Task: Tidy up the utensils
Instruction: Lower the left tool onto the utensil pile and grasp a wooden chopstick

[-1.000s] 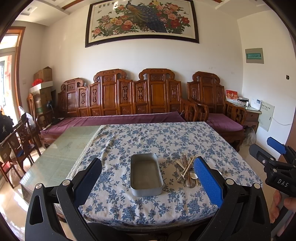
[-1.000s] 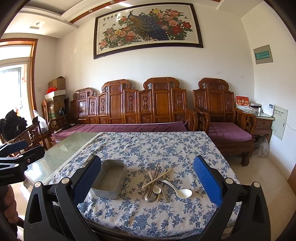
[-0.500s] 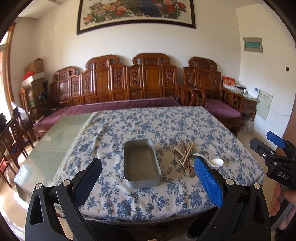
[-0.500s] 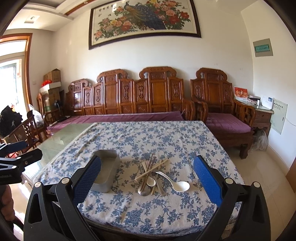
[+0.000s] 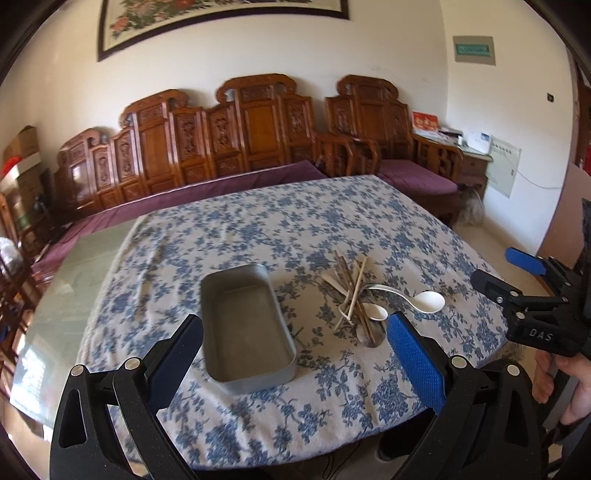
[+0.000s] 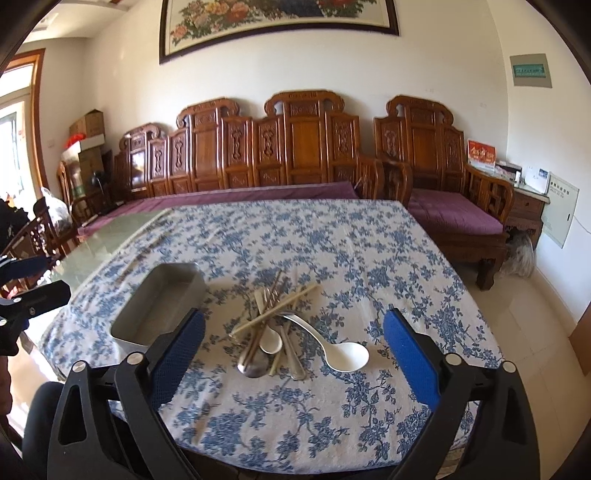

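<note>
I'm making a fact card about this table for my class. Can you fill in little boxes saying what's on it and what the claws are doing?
Table cover: blue-flowered white cloth
Container: grey rectangular metal tin, nothing in it
Utensils: a crossed pile of wooden chopsticks, metal cutlery and white spoons, right of the tin
Biggest utensil: large white ceramic spoon, at the pile's right edge
Left claw: open, holding nothing
Right claw: open, holding nothing
Sorted so far: nothing

A blue-flowered cloth (image 6: 325, 236) covers most of the desk (image 5: 62, 295), leaving a bare glassy strip on the left. Behind it a carved wooden bench (image 6: 258, 147) with a purple cushion runs along the wall, an armchair (image 6: 443, 177) beside it. A framed flower painting (image 6: 280, 18) hangs above, and cardboard boxes (image 6: 86, 127) are stacked in the left corner.
</note>
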`<state>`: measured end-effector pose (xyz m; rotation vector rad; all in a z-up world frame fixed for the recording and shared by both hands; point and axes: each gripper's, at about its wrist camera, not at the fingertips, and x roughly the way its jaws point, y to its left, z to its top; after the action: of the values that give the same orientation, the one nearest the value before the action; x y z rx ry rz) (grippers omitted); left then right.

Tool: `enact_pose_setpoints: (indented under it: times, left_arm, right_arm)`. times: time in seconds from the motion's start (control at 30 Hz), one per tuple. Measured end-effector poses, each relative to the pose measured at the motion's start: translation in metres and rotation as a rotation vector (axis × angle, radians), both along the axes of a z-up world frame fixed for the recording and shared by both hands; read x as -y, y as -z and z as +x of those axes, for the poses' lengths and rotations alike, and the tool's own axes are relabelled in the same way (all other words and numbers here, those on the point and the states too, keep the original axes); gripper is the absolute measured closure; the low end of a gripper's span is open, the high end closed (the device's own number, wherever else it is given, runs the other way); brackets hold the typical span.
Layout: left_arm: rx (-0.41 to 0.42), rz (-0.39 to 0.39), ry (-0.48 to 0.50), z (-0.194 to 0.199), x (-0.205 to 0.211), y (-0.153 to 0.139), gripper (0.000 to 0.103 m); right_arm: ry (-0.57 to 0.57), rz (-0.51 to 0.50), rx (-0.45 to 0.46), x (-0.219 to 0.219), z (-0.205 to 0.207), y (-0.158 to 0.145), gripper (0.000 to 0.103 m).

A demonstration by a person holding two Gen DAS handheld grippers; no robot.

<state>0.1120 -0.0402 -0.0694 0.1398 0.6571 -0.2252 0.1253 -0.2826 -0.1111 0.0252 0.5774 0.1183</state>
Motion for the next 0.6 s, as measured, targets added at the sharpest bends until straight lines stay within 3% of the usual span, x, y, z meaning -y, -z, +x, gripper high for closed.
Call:
enact_pose_setpoints:
  times: [0.37,0.6]
  left_arm:
    - [-0.114,0.0,0.106,0.06,0.036,0.043,0.021]
    - [-0.202,-0.011,0.138,0.1,0.047,0.076,0.038]
  right_arm:
    - [-0.014,-0.022,-0.113,0.024,0.065,0.025,0.022]
    - [-0.05,-0.062,-0.204,0.035,0.107,0.054,0.033]
